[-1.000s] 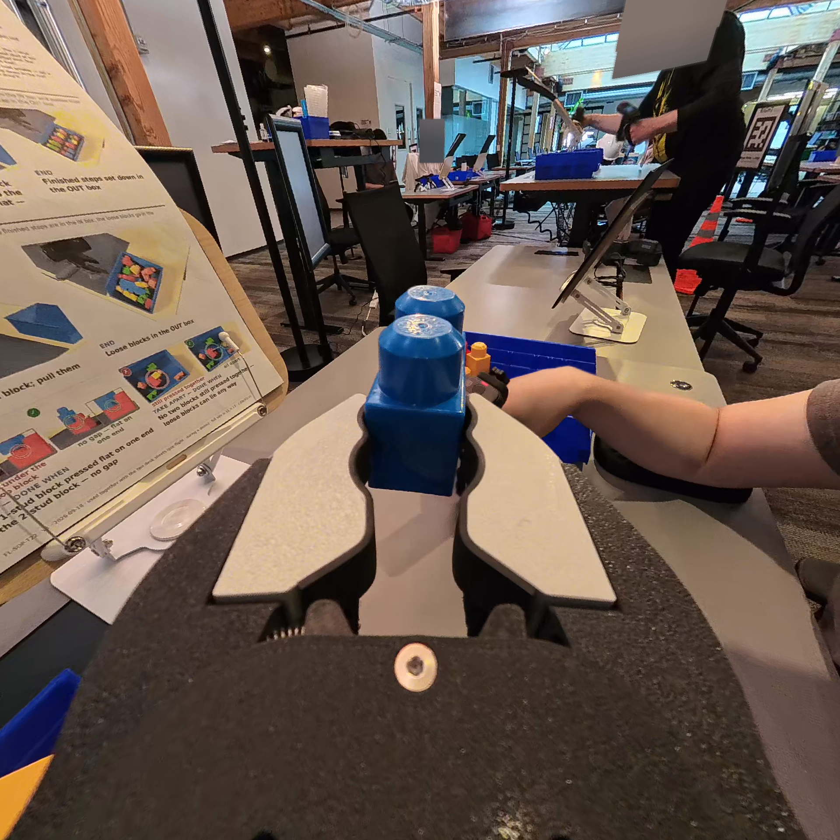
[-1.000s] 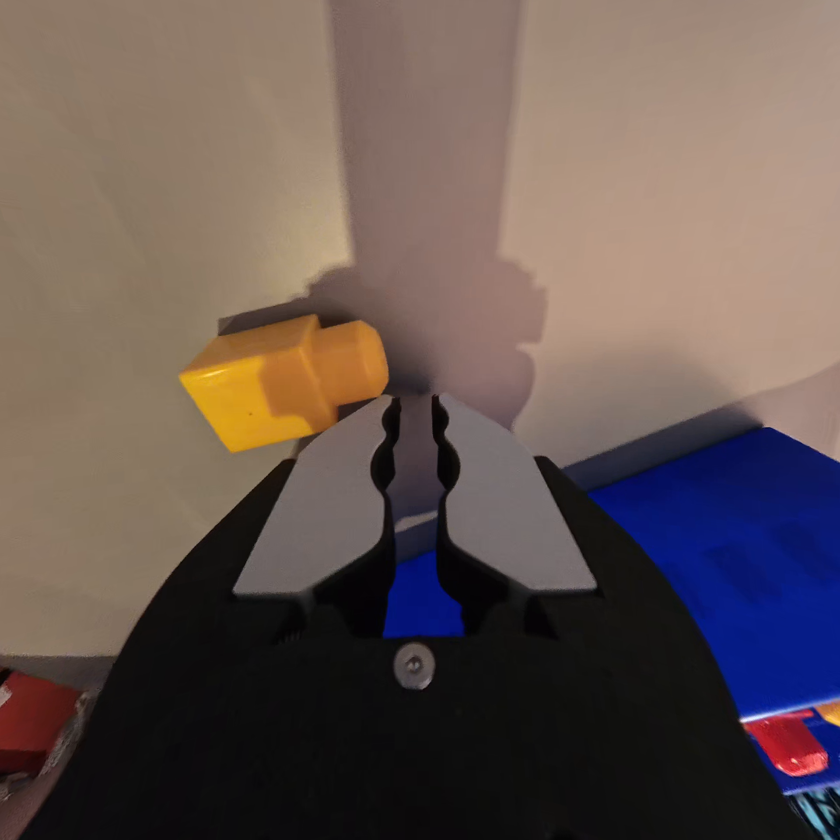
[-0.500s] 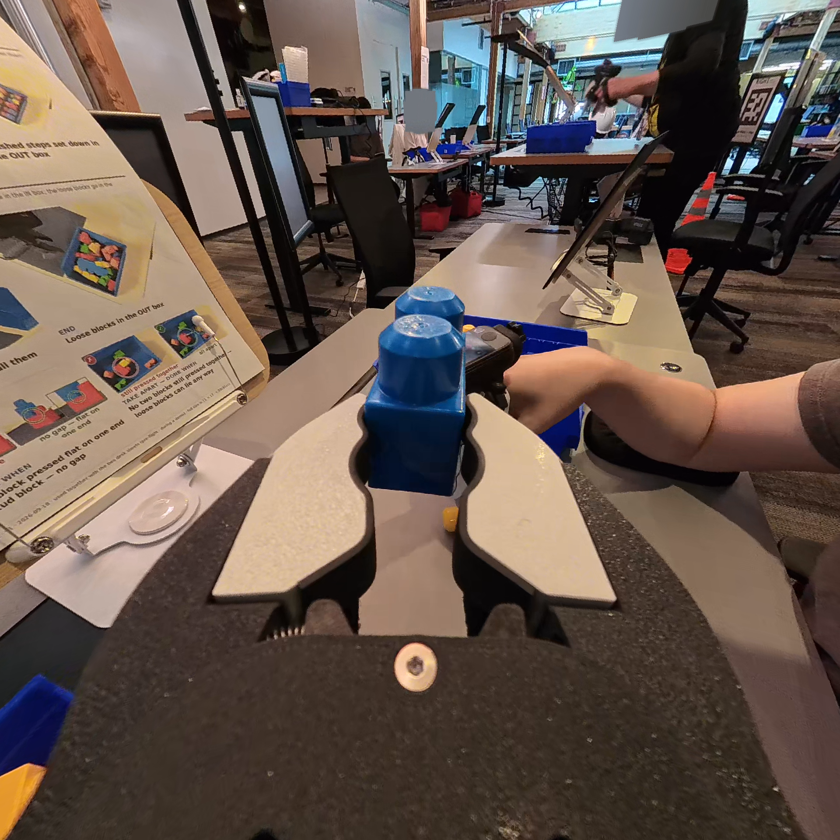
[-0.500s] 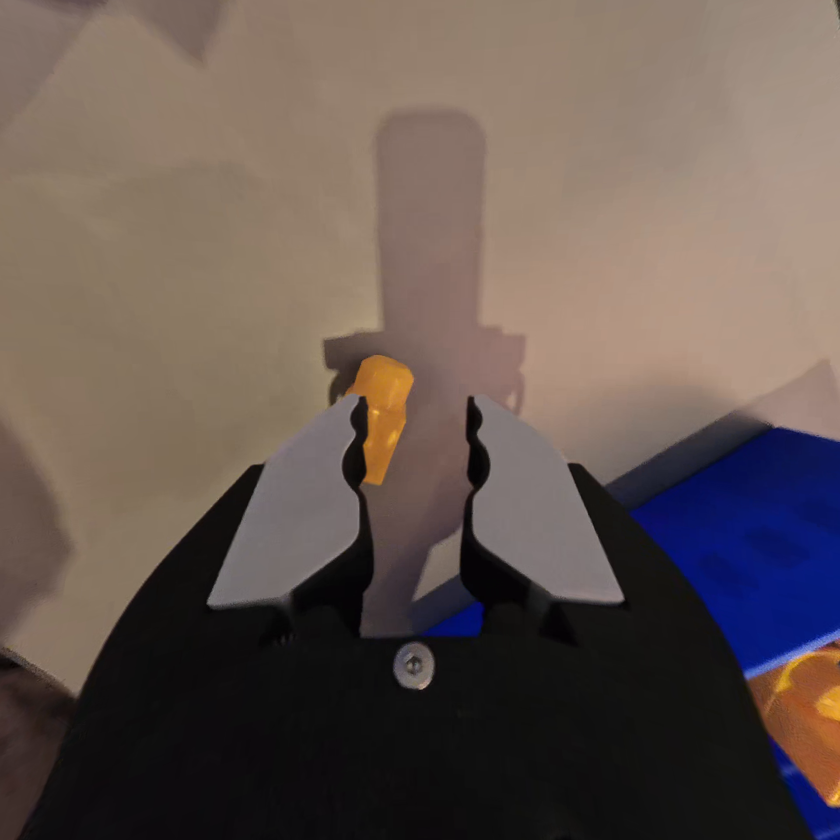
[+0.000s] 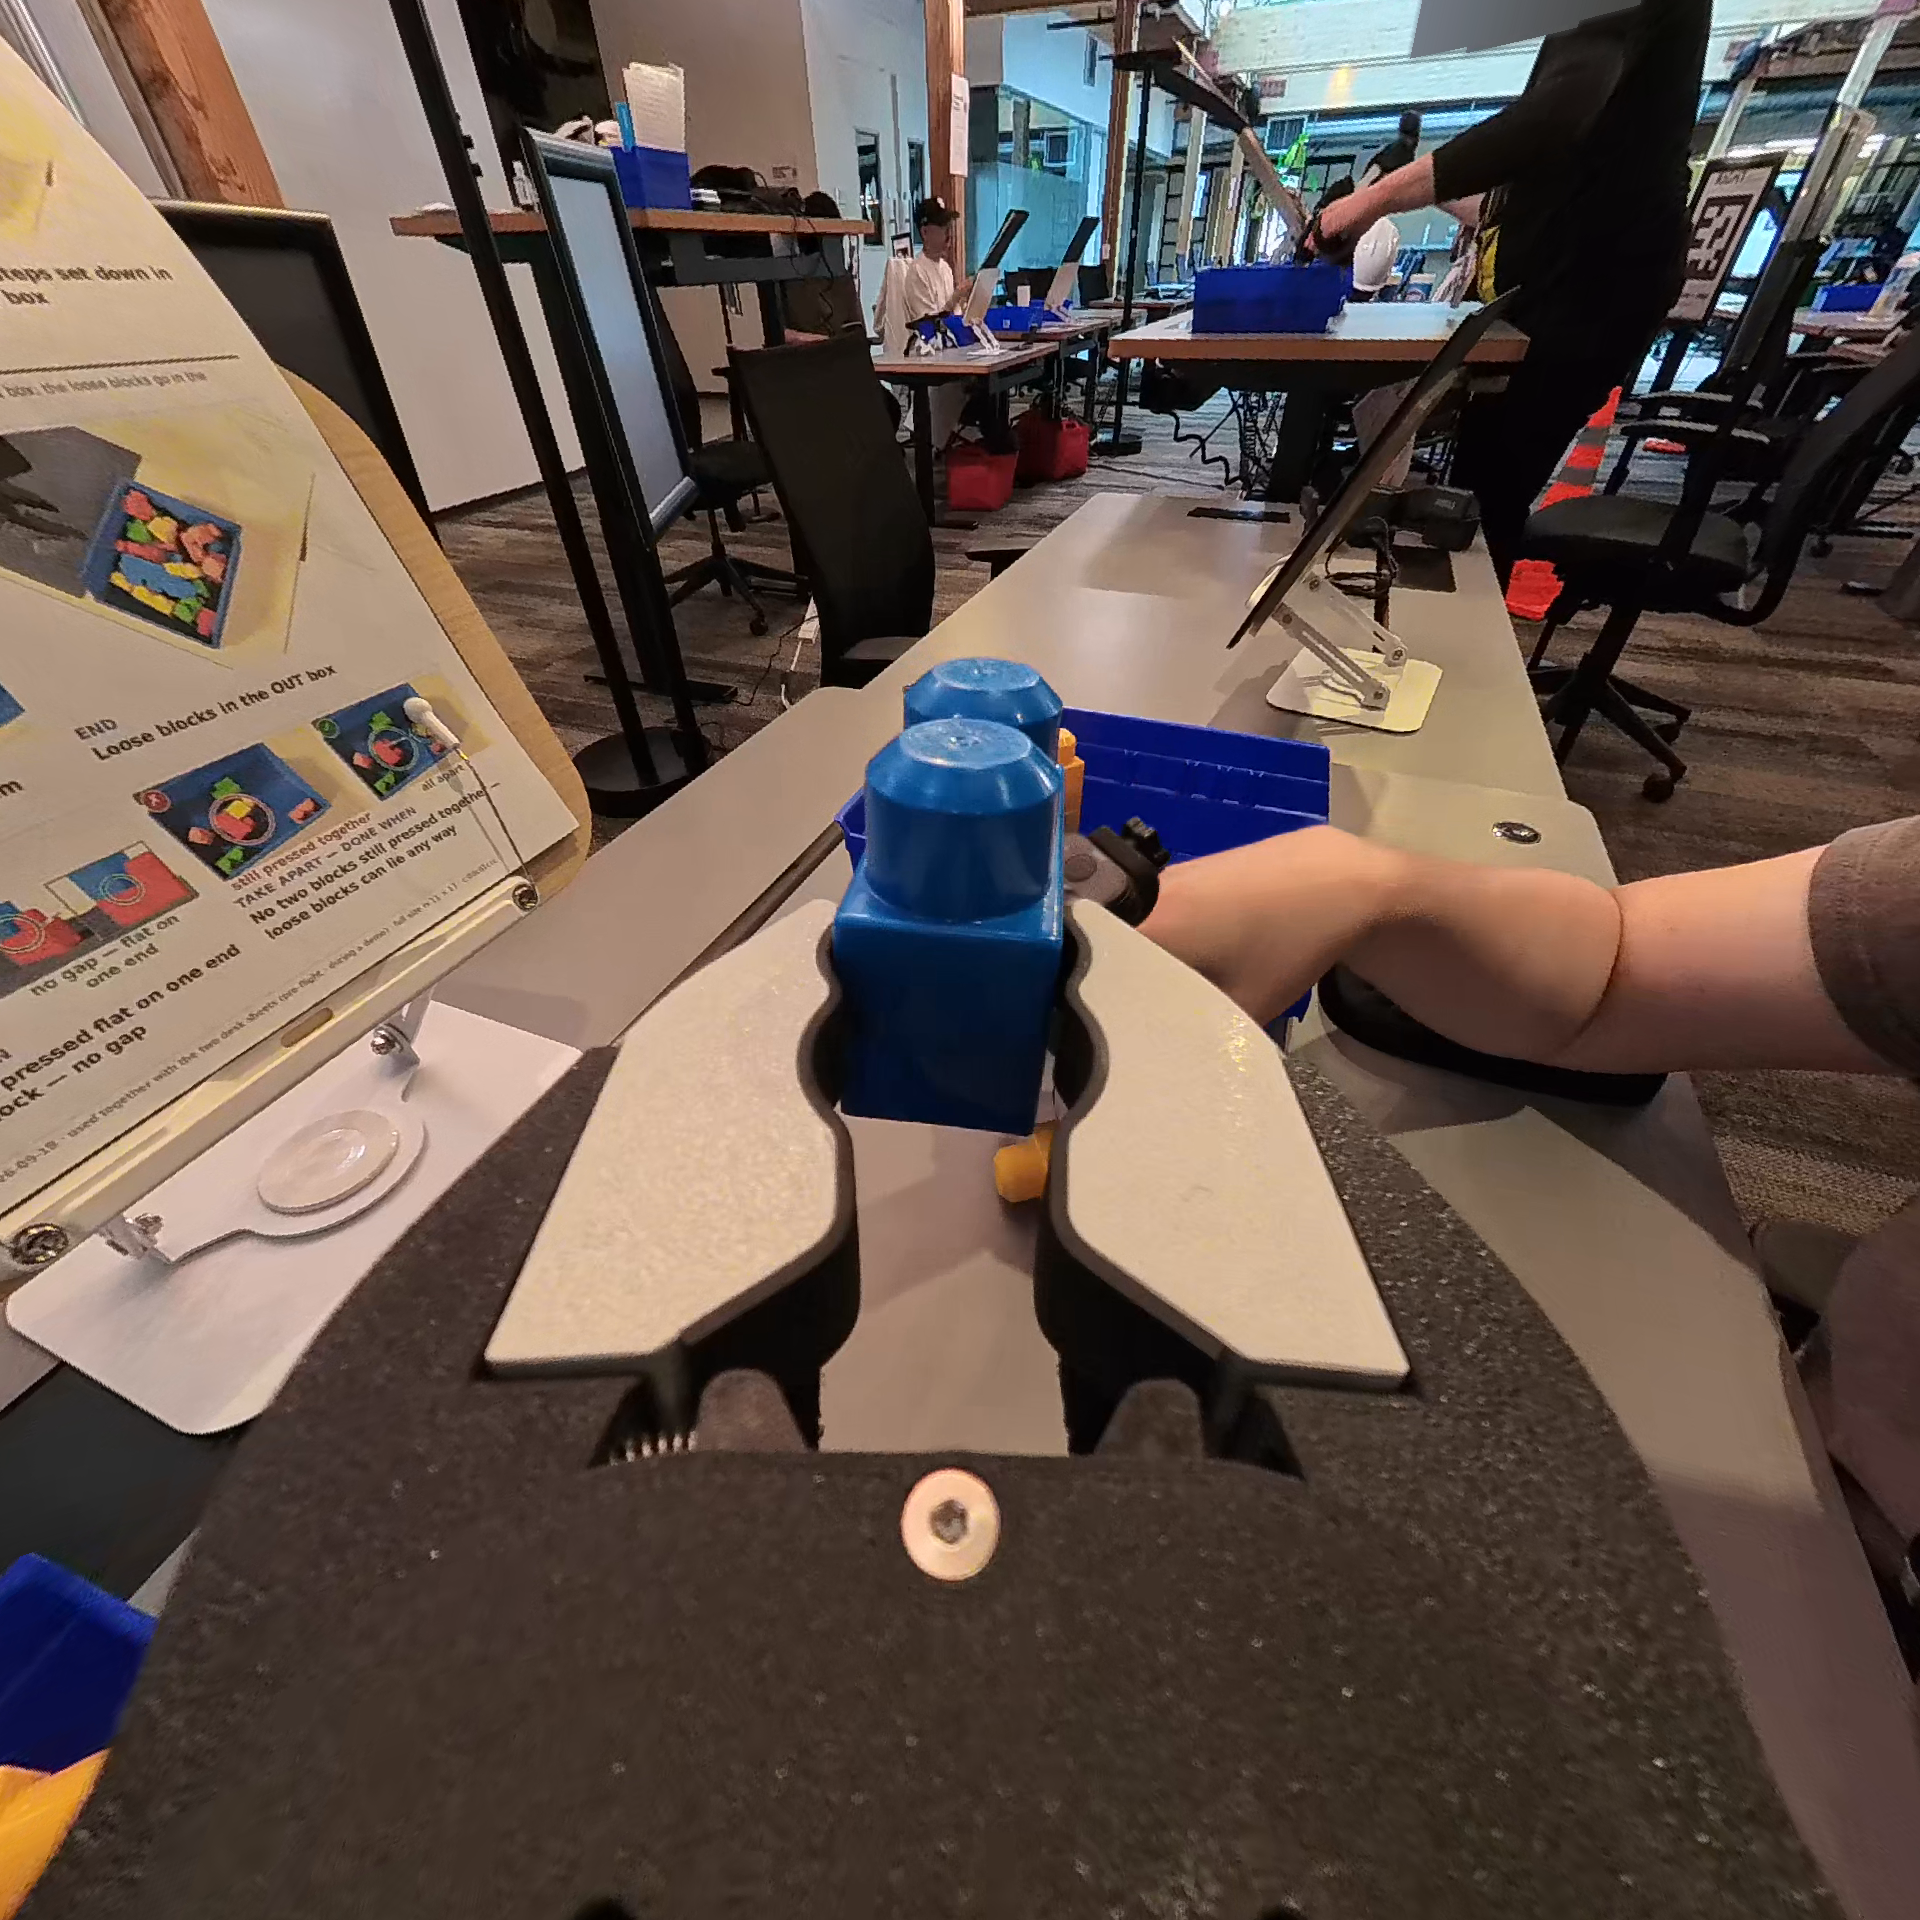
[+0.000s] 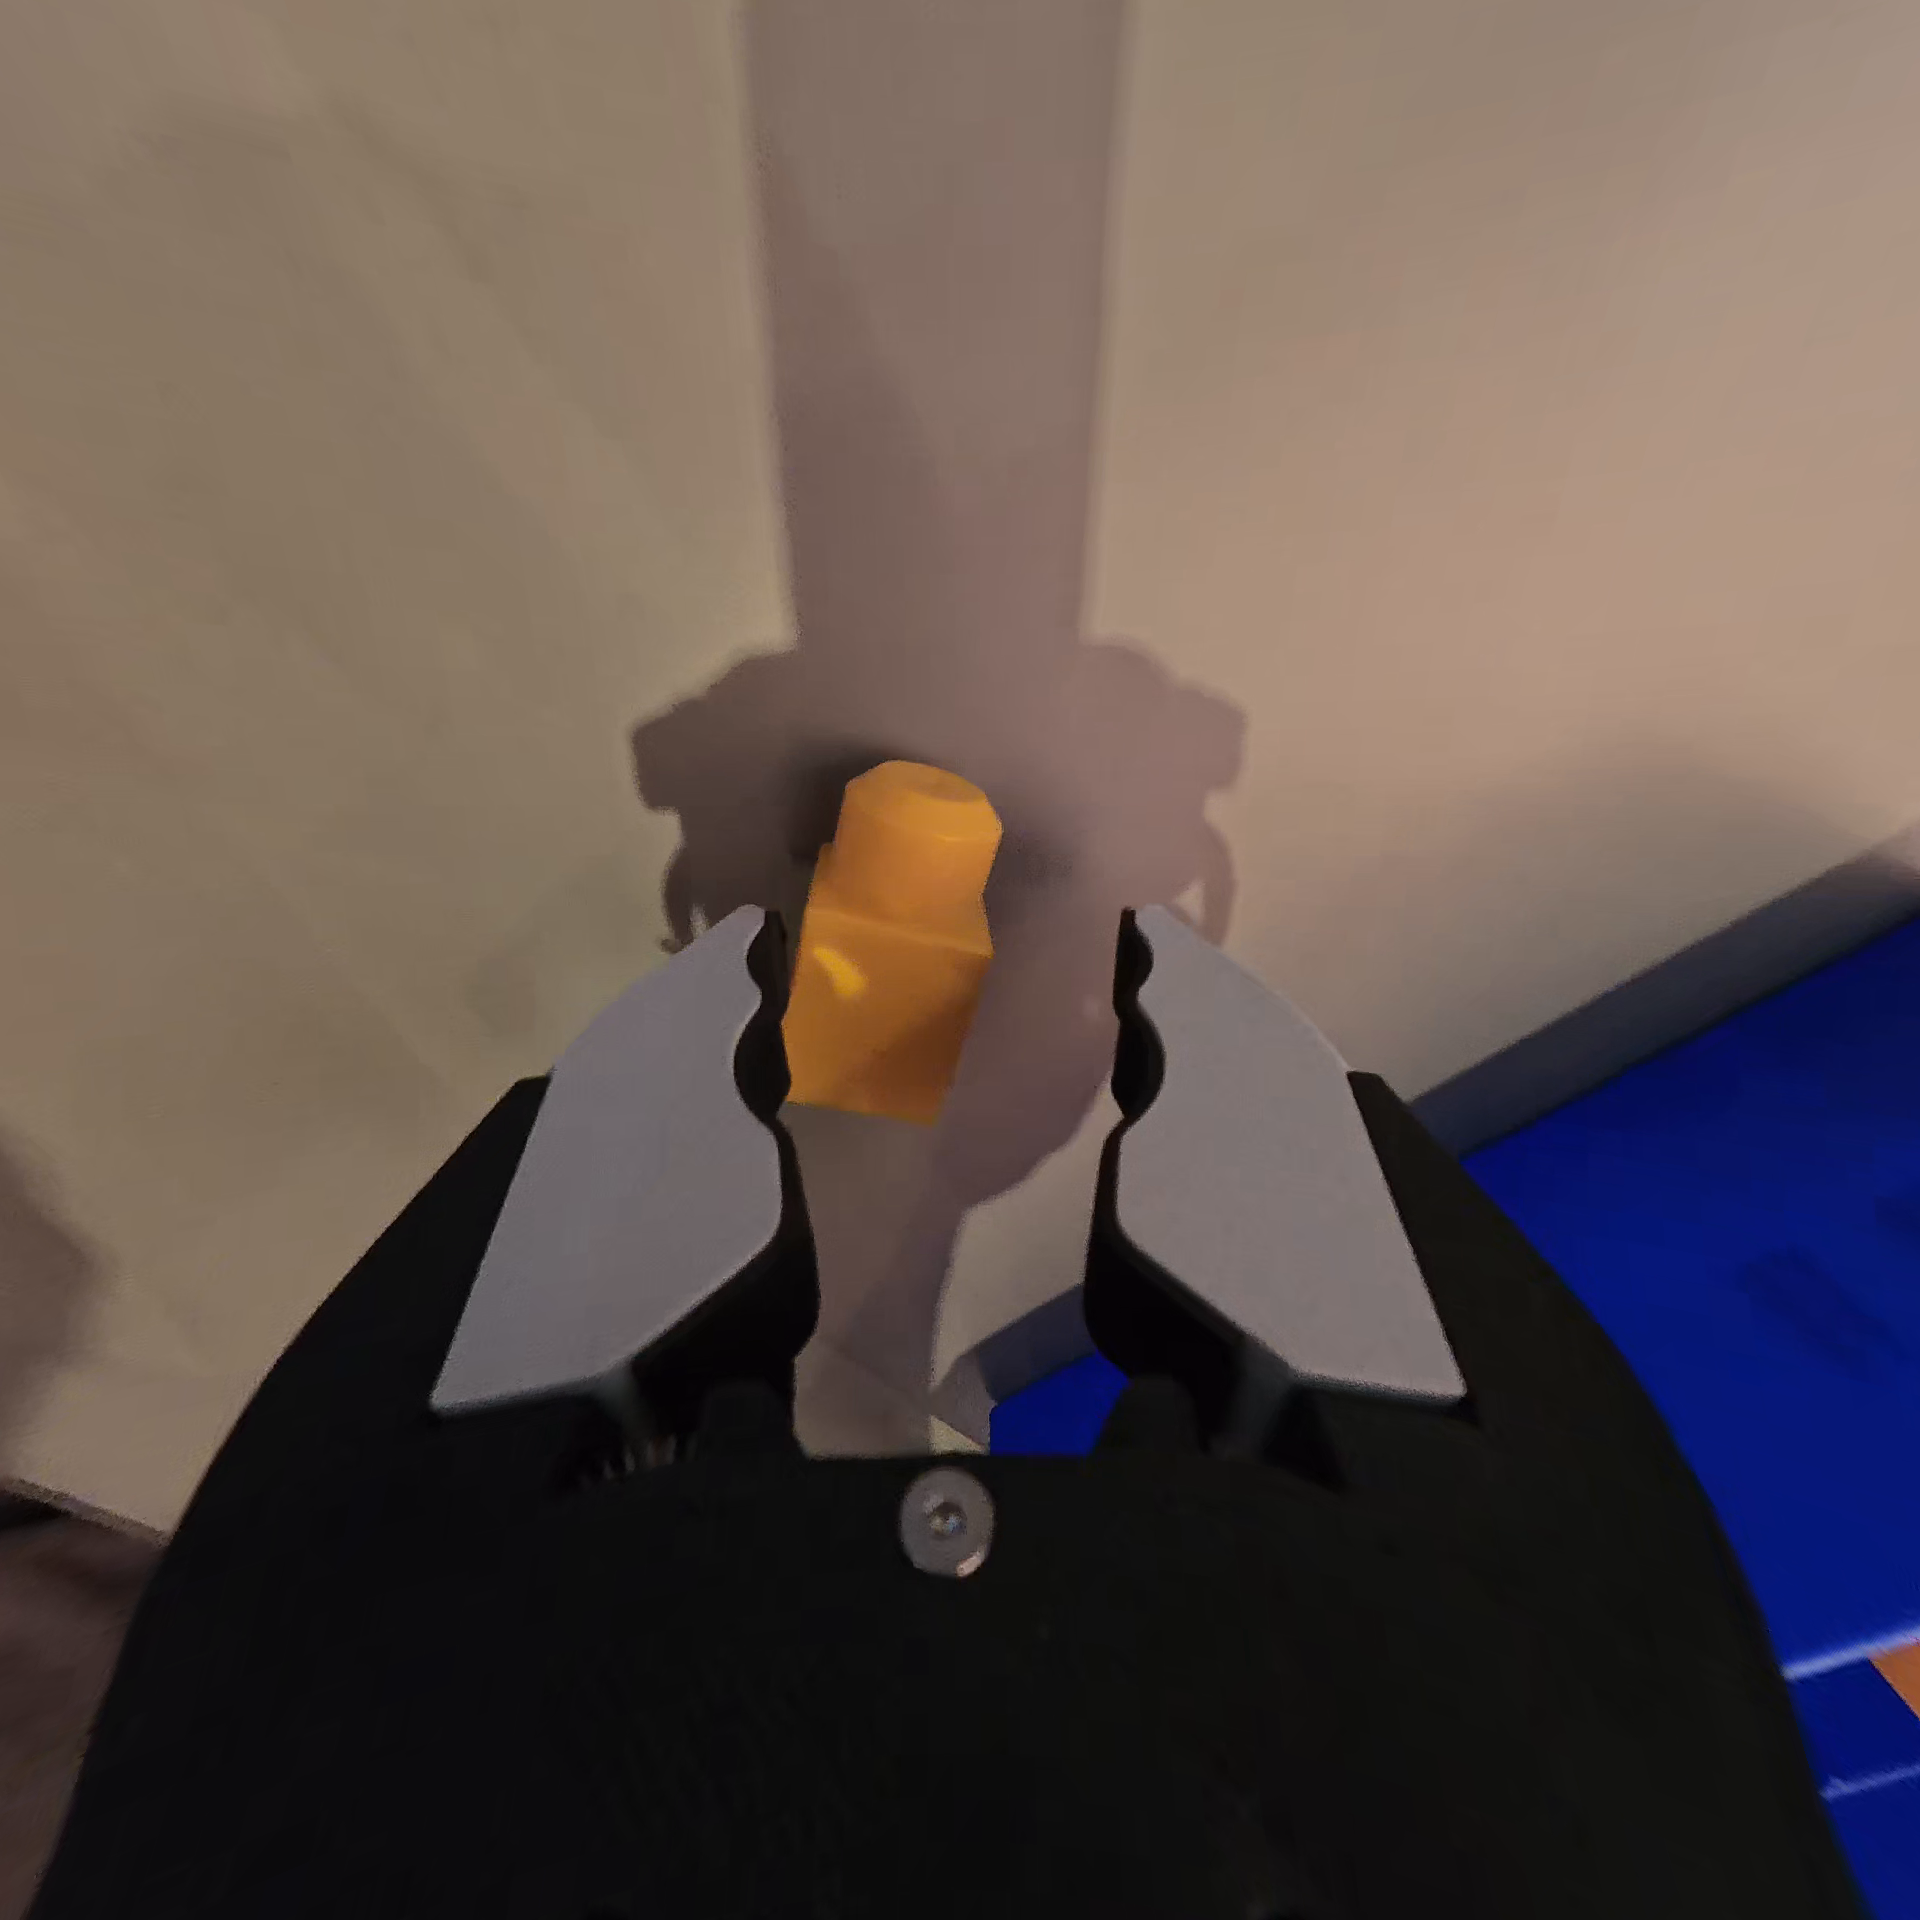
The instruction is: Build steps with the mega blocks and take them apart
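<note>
Early: left gripper (image 5: 948, 1023) clamps the blue block (image 5: 943, 935); right gripper (image 6: 940, 1023), open, straddles the orange block (image 6: 885, 971) beside the blue bin (image 6: 1662, 1247); nothing joined yet.

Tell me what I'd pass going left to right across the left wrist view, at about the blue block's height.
Instruction board → blue block, clamped in the left gripper → forearm → sleeve.
</note>
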Demonstrator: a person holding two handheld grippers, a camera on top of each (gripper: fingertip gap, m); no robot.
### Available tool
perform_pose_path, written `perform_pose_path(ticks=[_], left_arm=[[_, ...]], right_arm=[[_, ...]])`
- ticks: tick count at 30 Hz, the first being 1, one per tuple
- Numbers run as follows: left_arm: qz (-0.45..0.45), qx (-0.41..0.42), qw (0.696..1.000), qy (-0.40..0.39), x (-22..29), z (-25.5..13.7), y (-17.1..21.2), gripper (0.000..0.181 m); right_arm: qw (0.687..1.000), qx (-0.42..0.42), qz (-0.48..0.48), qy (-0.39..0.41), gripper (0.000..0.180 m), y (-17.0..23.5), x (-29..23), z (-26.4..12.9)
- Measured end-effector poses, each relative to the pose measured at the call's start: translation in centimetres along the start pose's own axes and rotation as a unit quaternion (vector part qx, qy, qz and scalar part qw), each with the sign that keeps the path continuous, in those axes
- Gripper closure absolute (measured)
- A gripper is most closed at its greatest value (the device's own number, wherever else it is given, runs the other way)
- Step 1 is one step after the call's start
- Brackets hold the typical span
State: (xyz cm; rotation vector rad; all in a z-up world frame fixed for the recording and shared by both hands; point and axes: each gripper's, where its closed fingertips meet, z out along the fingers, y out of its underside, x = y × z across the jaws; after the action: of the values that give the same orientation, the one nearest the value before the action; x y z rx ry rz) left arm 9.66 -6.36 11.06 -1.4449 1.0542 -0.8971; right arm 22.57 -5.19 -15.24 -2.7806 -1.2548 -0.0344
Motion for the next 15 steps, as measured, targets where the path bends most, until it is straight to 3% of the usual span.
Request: perform_pose_path(ticks=[3,6,15], left_arm=[[0.001,-0.002,1.0,0.001,0.1,0.0,0.0,0.144],[0.002,0.0,1.0,-0.001,0.0,-0.1,-0.1,0.145],[0.011,-0.023,1.0,-0.008,-0.2,0.4,0.8,0.145]], right_arm=[[1.0,-0.023,0.001,0.006,0.119,0.6,0.4,0.6],[0.999,-0.031,0.005,0.004,0.143,0.9,1.0,0.7],[1.0,-0.007,0.011,-0.003,0.143,0.7,2.3,-0.3]])
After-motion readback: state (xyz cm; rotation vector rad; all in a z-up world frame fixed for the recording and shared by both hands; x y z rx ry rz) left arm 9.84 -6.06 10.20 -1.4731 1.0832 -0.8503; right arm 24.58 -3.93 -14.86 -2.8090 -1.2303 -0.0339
